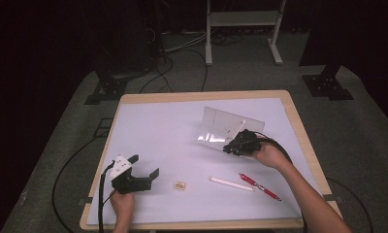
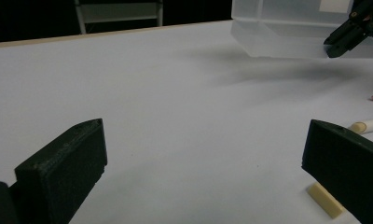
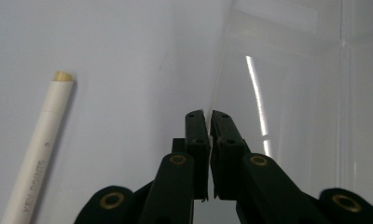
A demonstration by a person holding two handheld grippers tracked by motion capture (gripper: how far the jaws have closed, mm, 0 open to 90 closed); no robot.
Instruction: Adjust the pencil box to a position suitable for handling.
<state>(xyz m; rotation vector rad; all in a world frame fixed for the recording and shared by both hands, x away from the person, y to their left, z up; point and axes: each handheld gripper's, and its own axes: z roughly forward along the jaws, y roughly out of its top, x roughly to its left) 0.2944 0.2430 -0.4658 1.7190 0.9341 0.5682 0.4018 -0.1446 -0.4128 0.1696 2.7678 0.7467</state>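
My right tool (image 3: 208,116) is clenched on the clear box (image 1: 221,127) wall; the thin edge may slip, dropping the box toward the surface's (image 1: 148,145) far right.

A lab-style recording space is shown: a wooden-edged table (image 1: 299,127) covered by a white sheet (image 1: 158,141) is set on grey carpet (image 1: 61,145), ringed by black stand bases (image 1: 328,86), trailing cables (image 1: 182,58) and a metal frame (image 1: 243,19), with darkness beyond.
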